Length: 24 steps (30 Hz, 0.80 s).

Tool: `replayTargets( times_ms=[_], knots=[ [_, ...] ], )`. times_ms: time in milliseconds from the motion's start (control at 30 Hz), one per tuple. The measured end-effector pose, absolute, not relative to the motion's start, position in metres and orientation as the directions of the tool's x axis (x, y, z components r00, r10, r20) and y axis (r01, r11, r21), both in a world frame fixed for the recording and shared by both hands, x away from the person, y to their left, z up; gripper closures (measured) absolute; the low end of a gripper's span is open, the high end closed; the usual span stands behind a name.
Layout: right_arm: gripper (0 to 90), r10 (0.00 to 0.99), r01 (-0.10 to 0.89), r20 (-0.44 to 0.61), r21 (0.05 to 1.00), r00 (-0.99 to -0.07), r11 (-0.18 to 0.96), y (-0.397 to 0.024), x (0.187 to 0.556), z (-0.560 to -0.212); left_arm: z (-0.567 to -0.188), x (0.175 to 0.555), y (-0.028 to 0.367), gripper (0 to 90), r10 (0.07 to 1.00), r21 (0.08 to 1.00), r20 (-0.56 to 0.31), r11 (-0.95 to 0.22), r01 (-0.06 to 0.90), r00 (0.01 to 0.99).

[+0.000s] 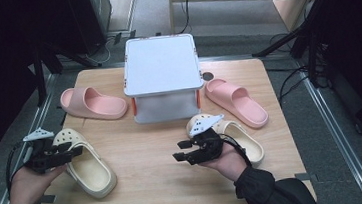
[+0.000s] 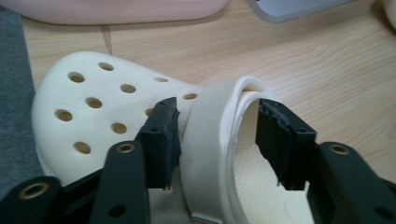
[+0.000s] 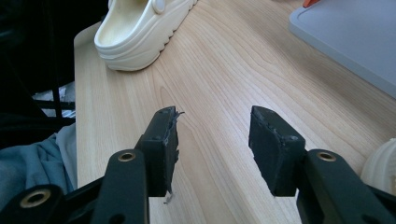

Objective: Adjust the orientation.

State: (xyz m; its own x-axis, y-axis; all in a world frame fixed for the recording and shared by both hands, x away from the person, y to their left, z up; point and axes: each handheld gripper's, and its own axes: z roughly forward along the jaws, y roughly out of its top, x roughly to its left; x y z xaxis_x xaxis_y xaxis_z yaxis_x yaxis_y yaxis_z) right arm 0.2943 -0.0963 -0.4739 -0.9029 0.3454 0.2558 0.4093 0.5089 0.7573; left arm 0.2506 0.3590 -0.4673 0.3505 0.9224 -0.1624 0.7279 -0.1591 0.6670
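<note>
Two cream clogs lie on the wooden table point(image 1: 153, 195), one at the left point(image 1: 93, 173) and one at the right point(image 1: 245, 141). My left gripper point(image 1: 73, 152) is open at the left clog point(image 2: 84, 107). Its jaws straddle the clog's strap point(image 2: 205, 130) and the rim of the opening, one jaw over the holed toe and the other inside the opening, neither pressed shut. My right gripper point(image 1: 178, 151) hovers open over bare wood just left of the right clog point(image 3: 380, 163), with nothing between its jaws point(image 3: 212, 149). The left clog point(image 3: 140, 32) shows farther off.
A white lidded box point(image 1: 161, 63) stands at the middle back of the table. A pink slide point(image 1: 94, 104) lies to its left and another pink slide point(image 1: 236, 101) to its right. Bare wood spans the front middle between the clogs. Dark stands and cables surround the table.
</note>
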Motion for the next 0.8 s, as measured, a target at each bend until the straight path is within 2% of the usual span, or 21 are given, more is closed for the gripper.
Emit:
replayTargets(
  times_ms=[100, 167, 367, 567, 800],
  knots=[
    [52.9, 0.346, 0.41, 0.256, 0.757, -0.903, 0.51, -0.096, 0.294, -0.474, -0.47, 0.249, 0.361, 53.7, 0.922, 0.674, -0.158, -0.161, 0.721, 0.353],
    [52.9, 0.347, 0.41, 0.255, 0.756, -0.903, 0.51, -0.096, 0.294, -0.474, -0.471, 0.249, 0.36, 60.8, 0.927, 0.677, -0.132, -0.174, 0.715, 0.351],
    [52.8, 0.348, 0.413, 0.259, 0.758, -0.901, 0.505, -0.096, 0.294, -0.474, -0.466, 0.253, 0.361, 68.8, 0.929, 0.652, -0.128, -0.184, 0.735, 0.346],
    [53.0, 0.347, 0.414, 0.261, 0.759, -0.901, 0.503, -0.097, 0.295, -0.474, -0.453, 0.25, 0.374, 74.3, 0.945, 0.679, -0.126, -0.139, 0.721, 0.302],
    [53.0, 0.35, 0.416, 0.263, 0.76, -0.899, 0.5, -0.097, 0.295, -0.474, -0.433, 0.242, 0.38, 77.8, 0.92, 0.728, -0.213, -0.075, 0.681, 0.329]
  ],
)
